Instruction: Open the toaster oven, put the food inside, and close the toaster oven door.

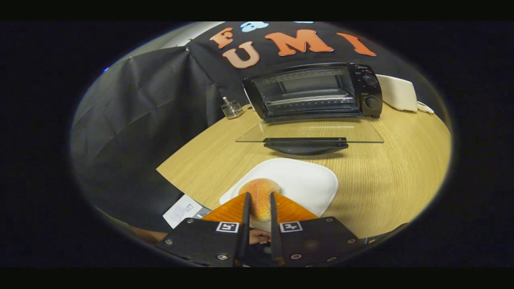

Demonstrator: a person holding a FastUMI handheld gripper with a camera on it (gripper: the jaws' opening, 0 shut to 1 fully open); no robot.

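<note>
Tongs [259, 200]: nearest of all, narrowed onto the bread roll, one finger pressing each flank; the grip looks firm enough to carry it.
Bread roll [260, 196]: round, golden and sugared, sitting between the fingers at the near-left edge of the white plate; whether it has left the plate or rests on it I cannot tell.
White plate [305, 182]: on the near part of the table, holding nothing but the roll; the rest of its surface is bare.
Table [401, 180]: pale wood grain, carrying the plate near and the oven far.
Toaster oven [317, 90]: at the far side, facing the plate, cavity open, with a wire rack across it and nothing on the rack that I can make out; two knobs down its right side.
Oven door [309, 134]: glass, dropped flat toward the plate with its dark handle at the near edge, so the opening step seems done and the way in is clear.
Wire holder [232, 108]: small, far left of the oven, well apart from the path.
White appliance [395, 92]: just right of the oven, behind it.
Step in hand: likely lifting the roll to carry it over the lowered door onto the rack.
</note>
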